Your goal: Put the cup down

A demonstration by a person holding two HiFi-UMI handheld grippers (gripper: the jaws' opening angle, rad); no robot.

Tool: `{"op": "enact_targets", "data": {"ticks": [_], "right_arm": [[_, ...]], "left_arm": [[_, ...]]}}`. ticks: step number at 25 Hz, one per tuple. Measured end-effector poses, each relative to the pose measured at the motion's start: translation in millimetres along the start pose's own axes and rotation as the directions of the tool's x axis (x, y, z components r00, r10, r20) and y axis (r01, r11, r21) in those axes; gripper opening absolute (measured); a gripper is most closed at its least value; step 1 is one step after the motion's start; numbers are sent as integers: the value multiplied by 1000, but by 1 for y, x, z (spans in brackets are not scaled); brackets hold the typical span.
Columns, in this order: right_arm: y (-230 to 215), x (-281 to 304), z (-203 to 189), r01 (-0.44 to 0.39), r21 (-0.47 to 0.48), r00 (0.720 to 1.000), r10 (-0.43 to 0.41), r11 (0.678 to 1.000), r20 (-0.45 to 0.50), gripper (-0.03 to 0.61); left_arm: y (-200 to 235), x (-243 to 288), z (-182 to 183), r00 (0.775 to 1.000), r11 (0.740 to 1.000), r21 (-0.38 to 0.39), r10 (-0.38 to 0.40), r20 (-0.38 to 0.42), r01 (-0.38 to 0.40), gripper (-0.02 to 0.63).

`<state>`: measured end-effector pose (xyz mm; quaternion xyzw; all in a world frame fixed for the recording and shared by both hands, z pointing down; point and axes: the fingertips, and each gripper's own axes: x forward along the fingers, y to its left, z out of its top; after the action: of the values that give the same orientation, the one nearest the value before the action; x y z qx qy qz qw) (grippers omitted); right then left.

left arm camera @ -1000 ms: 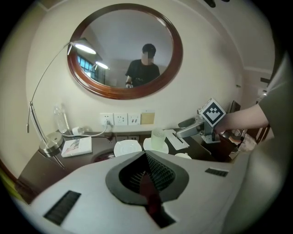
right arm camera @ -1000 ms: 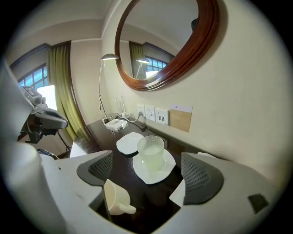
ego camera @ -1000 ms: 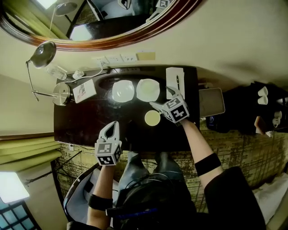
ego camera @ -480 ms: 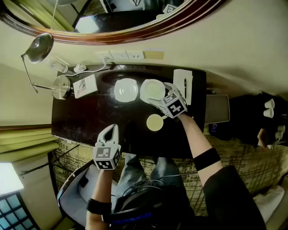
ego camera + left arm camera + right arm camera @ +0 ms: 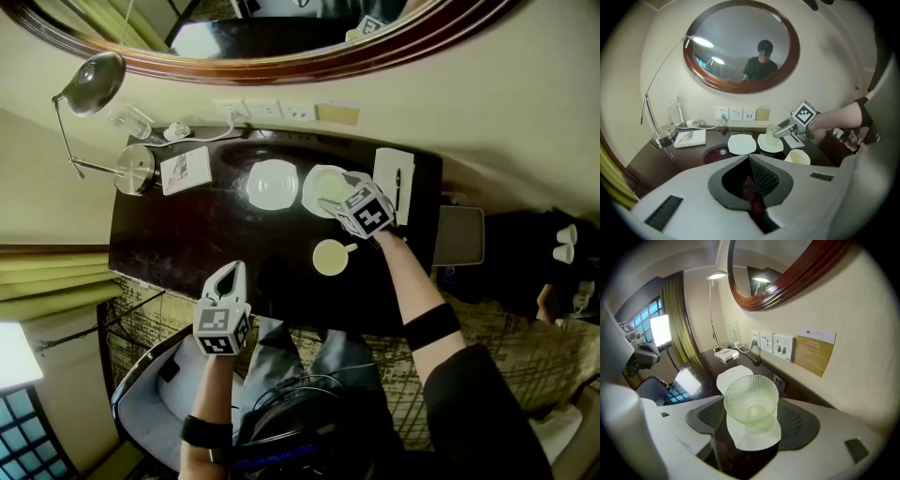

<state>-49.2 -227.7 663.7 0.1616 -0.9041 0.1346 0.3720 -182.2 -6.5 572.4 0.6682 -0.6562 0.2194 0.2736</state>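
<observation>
A pale green dimpled glass cup stands on a white saucer at the far side of the dark table. My right gripper reaches around it. Its jaws have just been closing, and both pads now lie against the cup's sides. In the head view the right gripper sits over that saucer. A cream mug stands free on the table, nearer me. My left gripper hovers at the near table edge, shut and empty; the left gripper view shows its jaws together.
A second white saucer lies left of the first. A desk lamp, a booklet and a water bottle fill the far left corner. A notepad with a pen lies at the far right. Wall sockets sit under a mirror.
My right gripper has left the cream mug's side and moved to the far saucer, where its jaws have narrowed around the glass cup. The left gripper has sunk a little.
</observation>
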Motion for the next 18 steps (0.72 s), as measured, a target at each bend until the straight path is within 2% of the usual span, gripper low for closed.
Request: {"op": "enact_targets", "data": {"ticks": [4, 10, 18], "right_arm": [[1, 0, 4, 4, -21, 1000, -4, 1000, 7, 364], [13, -6, 22, 11, -44, 1000, -10, 999, 23, 360], [60, -15, 64, 5, -48, 998, -2, 999, 70, 360]], "left_arm": [[8, -3, -1, 1000, 1000, -11, 10, 4, -10, 1], [11, -6, -5, 1000, 999, -18, -29, 3, 29, 1], [31, -16, -7, 999, 999, -30, -38, 22, 39, 1]]}}
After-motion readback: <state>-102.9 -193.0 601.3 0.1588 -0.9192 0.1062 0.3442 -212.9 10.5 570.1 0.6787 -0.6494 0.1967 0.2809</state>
